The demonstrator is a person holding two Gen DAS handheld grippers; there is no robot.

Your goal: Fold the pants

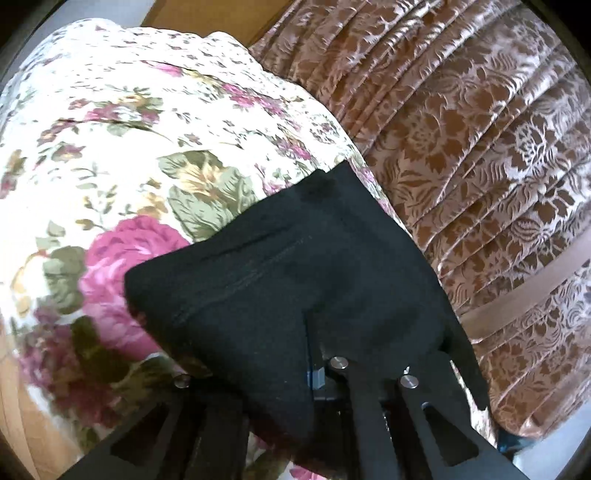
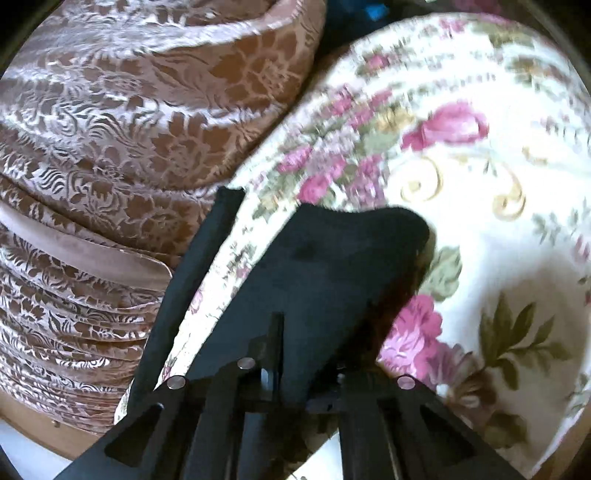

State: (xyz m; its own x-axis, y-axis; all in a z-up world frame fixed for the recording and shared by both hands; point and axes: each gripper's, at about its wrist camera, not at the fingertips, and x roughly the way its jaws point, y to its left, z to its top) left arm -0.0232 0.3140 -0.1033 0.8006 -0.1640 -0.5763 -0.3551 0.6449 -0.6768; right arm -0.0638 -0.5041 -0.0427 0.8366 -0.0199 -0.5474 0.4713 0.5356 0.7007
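Note:
The black pants (image 1: pixel 280 266) hang draped over my left gripper (image 1: pixel 310 332), which is shut on the fabric; the cloth hides both fingers. In the right wrist view the black pants (image 2: pixel 332 266) cover my right gripper (image 2: pixel 295 295) too. One black finger (image 2: pixel 207 258) sticks out at the left, the other is hidden under the cloth, and the jaws pinch the fabric. Both grippers hold the pants above the floral bedspread (image 1: pixel 110 147), which also shows in the right wrist view (image 2: pixel 480 221).
A brown and pink damask ruffled cover (image 1: pixel 480 147) lies beside the bedspread, also in the right wrist view (image 2: pixel 110 129). A wooden edge (image 1: pixel 192 18) shows at the back. Pale floor (image 2: pixel 22 443) shows at the lower left.

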